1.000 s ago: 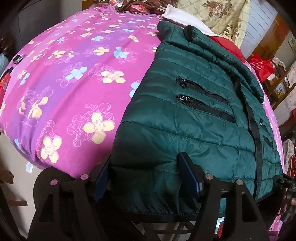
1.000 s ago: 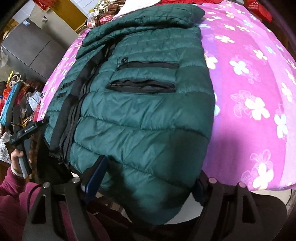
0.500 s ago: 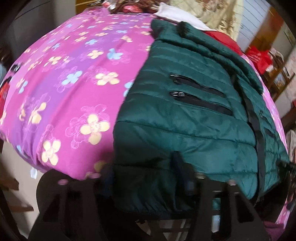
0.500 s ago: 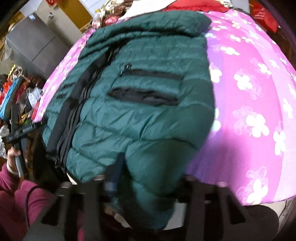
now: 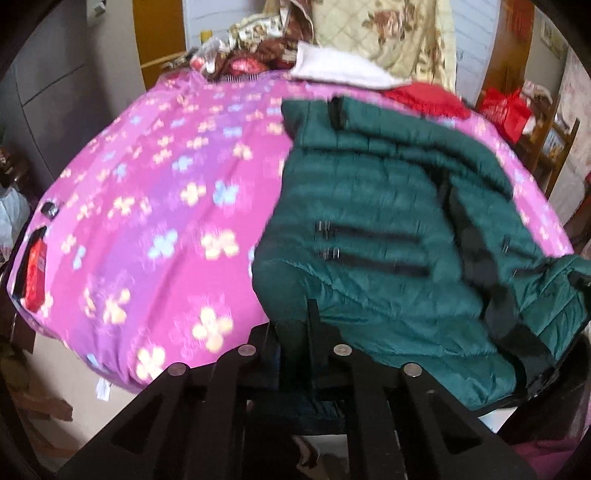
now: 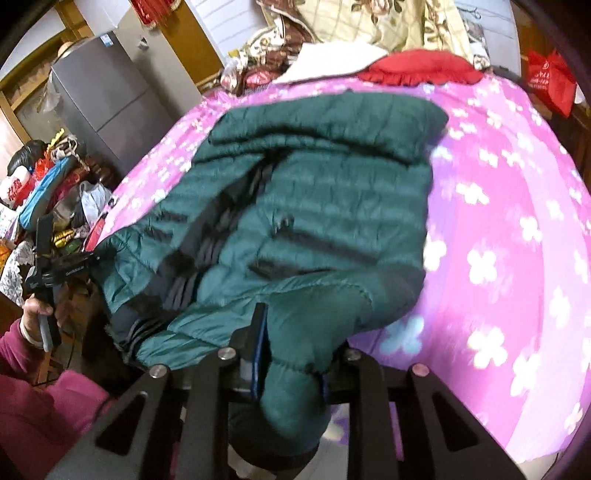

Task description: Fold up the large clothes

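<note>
A dark green quilted jacket (image 5: pixel 373 221) with black zips lies on a bed with a pink flowered sheet (image 5: pixel 166 206). My left gripper (image 5: pixel 293 328) is shut on the jacket's near hem corner at the bed's front edge. In the right wrist view the jacket (image 6: pixel 325 206) shows again, its lower part lifted and bunched. My right gripper (image 6: pixel 291 354) is shut on the other hem corner, with a thick fold of fabric between the fingers. The left gripper (image 6: pixel 66 266) shows at the left of that view, held by a hand in a pink sleeve.
A red garment (image 6: pixel 417 68), a white cloth (image 5: pixel 340 68) and floral bedding (image 5: pixel 388 33) are piled at the head of the bed. A grey cabinet (image 6: pixel 107 96) and cluttered bags (image 6: pixel 44 188) stand left. A red bag (image 6: pixel 546 81) hangs at the right.
Both grippers have closed from wide open onto the jacket's hem and lifted it. The hem has bunched up and come away from the bed's front edge.
</note>
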Tool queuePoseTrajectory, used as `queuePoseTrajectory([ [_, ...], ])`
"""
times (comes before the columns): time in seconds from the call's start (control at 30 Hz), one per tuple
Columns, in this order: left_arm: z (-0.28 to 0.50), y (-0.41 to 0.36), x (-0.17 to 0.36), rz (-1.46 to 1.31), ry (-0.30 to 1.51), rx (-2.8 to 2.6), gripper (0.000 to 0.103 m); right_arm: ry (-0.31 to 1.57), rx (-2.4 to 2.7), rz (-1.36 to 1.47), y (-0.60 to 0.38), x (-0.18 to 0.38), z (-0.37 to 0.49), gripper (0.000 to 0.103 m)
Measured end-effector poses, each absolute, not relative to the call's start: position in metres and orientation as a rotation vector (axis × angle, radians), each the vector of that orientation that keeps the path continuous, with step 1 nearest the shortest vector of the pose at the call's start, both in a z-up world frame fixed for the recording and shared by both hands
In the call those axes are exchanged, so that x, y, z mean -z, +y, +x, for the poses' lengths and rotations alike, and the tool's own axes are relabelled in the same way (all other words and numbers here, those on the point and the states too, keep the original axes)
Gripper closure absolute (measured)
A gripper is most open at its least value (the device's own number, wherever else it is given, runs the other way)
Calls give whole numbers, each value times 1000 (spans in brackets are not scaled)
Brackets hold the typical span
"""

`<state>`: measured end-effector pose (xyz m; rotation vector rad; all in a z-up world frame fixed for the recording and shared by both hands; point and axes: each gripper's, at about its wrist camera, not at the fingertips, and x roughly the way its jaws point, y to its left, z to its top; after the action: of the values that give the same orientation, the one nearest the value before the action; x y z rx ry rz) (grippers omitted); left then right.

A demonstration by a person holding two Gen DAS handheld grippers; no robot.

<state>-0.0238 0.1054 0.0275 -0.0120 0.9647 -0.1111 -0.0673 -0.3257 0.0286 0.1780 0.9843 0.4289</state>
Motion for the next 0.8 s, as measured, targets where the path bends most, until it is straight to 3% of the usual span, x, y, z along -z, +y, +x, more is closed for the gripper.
queuePoseTrajectory([
  [0.4, 38, 102, -84, -77, 799, 78, 103, 848, -359, 244, -343, -73, -19, 81],
  [0.8, 107, 81, -97, -58, 748, 15, 103, 790, -254, 262, -356, -88, 54, 81],
])
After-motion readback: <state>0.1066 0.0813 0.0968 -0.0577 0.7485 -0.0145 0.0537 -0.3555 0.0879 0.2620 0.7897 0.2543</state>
